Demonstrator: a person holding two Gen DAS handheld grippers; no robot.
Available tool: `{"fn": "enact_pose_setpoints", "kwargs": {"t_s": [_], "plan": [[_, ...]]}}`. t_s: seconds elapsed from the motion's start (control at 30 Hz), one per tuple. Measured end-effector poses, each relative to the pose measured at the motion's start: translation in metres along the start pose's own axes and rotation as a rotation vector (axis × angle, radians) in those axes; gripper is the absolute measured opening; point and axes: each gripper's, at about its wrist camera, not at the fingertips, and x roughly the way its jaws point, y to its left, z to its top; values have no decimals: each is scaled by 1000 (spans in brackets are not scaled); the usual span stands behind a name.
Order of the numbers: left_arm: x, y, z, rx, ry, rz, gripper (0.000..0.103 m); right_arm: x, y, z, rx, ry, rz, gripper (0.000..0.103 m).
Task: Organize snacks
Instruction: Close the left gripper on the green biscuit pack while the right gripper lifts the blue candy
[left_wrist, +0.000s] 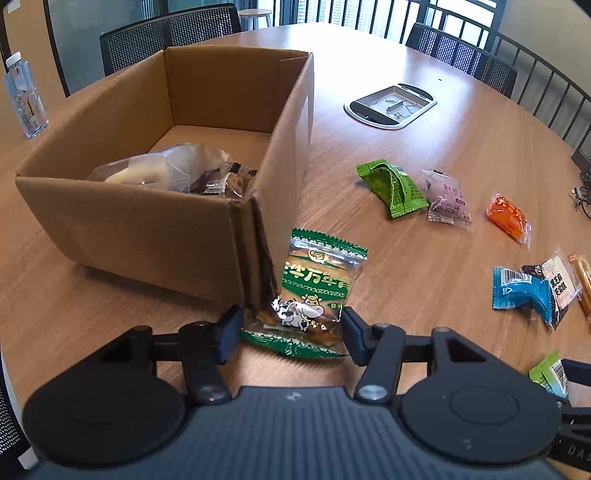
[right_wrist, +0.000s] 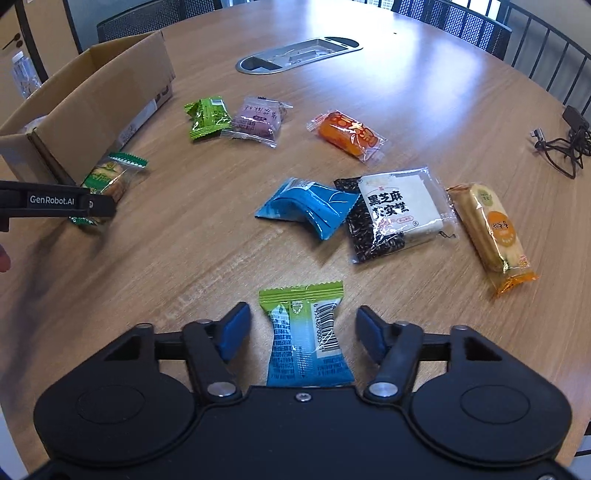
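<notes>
A green-edged clear cracker packet (left_wrist: 314, 291) with a cartoon cow lies on the wooden table against the near corner of the open cardboard box (left_wrist: 129, 221). My left gripper (left_wrist: 291, 332) is shut on it, a pad touching each side. The right wrist view shows the same packet (right_wrist: 110, 177) beside the left gripper's finger (right_wrist: 92, 206). My right gripper (right_wrist: 301, 332) is open over a green-and-blue barcode packet (right_wrist: 306, 336), with a gap at each pad. Inside the box are a clear bag (left_wrist: 166, 166) and a dark packet (left_wrist: 221, 181).
Loose snacks lie to the right of the box: green (right_wrist: 208, 118), purple (right_wrist: 255, 123), orange (right_wrist: 347, 134), blue (right_wrist: 310, 206), black-sesame (right_wrist: 395, 214) and yellow biscuit (right_wrist: 491, 229) packets. A cable hatch (left_wrist: 391, 105), a water bottle (left_wrist: 24, 99), a black cable (right_wrist: 565, 144) and chairs (left_wrist: 166, 37) ring the table.
</notes>
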Motion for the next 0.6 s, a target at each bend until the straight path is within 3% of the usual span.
{"fn": "enact_pose_setpoints", "kwargs": {"t_s": [0.13, 0.6], "plan": [[-4, 1, -3, -14, 16, -19, 55, -4, 4, -2, -14, 6, 4, 35], [-32, 5, -26, -5, 50, -81, 55, -24, 5, -25, 57, 0, 34, 33]]}}
